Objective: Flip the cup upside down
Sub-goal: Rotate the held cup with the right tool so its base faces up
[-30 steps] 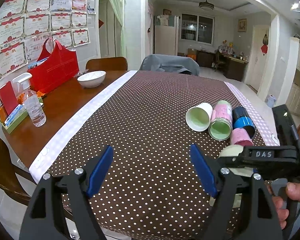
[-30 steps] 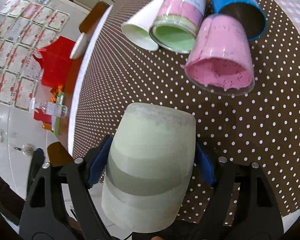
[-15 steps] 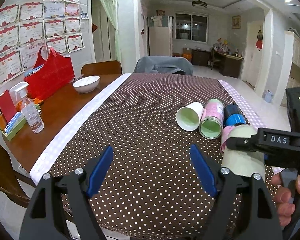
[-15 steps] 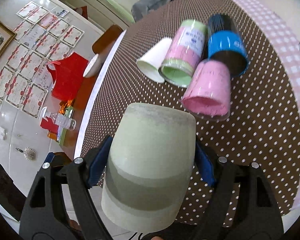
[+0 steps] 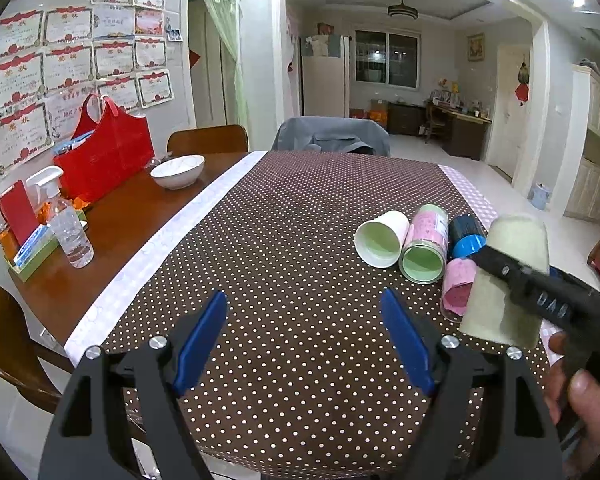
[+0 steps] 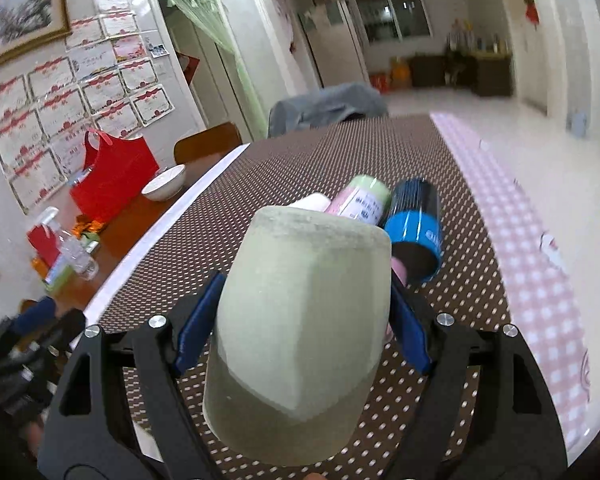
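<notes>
— So, where do we see the cup [image 6: 304,344]?
— Between our right gripper [image 6: 302,334] jaws (clamped on its sides), base up, above the bench [image 5: 300,240]. Our left gripper [image 5: 304,336] jaws stand apart.

A home dining room opening onto a living area is shown. A wooden surface [image 5: 112,220] is covered by a brown polka-dot cloth [image 5: 300,240], with wooden chairs [image 5: 208,140] set at its left and far sides. Rows of framed certificates [image 5: 68,68] are hung on the left wall, near a red bag [image 5: 104,156] and a white bowl [image 5: 178,170]. A ceiling lamp [image 5: 402,10], a window [image 5: 388,60] and a cluttered desk [image 5: 456,124] are seen at the far end.
</notes>
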`<state>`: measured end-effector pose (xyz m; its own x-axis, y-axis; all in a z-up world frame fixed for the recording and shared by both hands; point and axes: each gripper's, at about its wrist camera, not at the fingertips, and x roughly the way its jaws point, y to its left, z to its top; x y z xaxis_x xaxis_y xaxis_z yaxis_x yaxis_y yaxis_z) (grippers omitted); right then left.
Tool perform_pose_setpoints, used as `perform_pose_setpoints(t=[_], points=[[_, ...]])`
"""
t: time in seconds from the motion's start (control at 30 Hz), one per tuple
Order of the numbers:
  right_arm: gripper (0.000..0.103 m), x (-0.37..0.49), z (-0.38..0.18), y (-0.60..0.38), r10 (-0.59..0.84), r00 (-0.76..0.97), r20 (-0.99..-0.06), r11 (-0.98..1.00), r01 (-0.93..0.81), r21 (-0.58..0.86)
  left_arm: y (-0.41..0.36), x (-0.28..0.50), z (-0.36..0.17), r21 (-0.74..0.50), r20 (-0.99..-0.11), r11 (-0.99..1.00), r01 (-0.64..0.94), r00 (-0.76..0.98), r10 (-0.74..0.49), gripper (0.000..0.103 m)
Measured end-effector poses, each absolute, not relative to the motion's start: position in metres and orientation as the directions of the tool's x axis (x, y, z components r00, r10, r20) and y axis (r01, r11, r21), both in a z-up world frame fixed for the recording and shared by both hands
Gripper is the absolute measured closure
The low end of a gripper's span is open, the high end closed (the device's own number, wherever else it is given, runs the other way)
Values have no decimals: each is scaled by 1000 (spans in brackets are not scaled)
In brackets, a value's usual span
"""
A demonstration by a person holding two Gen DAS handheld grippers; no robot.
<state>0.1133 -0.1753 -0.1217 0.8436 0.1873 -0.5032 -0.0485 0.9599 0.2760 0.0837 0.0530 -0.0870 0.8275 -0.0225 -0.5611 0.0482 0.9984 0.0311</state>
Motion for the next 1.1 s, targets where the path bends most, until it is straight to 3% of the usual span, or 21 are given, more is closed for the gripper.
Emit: perform_pose_setpoints(t=[0.37, 0.97, 1.1], points=[[26, 125, -154, -138, 75, 871, -485, 996, -39, 84, 67, 89, -87, 6, -563, 1000, 29, 826, -21, 25], [26, 112, -174, -113, -4, 869, -496, 999, -14, -33, 67, 92, -93, 2, -571, 999, 37, 820, -29, 25], [13, 104, -174, -113, 9, 860, -509, 999, -24, -23, 63, 90, -93, 8, -571, 999, 43, 821, -31, 25]])
